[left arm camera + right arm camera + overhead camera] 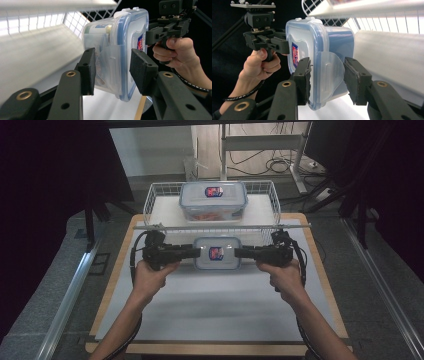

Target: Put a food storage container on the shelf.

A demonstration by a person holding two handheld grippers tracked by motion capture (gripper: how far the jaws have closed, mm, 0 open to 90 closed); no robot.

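A clear plastic food box with a blue-sealed lid and a red-and-blue label (217,252) hangs level above the white table top, just in front of the wire basket (150,202). My left gripper (197,252) is shut on its left end and my right gripper (237,252) on its right end. In the left gripper view the jaws (112,72) clamp the box (120,37) across its side latch, lid against one pad and base against the other. In the right gripper view my gripper (327,77) holds the box (307,37) the same way. Each view shows the opposite hand and gripper beyond.
A second, larger lidded box (213,200) with reddish contents sits inside the white wire basket at the back of the table. The wooden-edged table (210,320) has bare white surface in front of my hands. Dark stands and cables surround the table.
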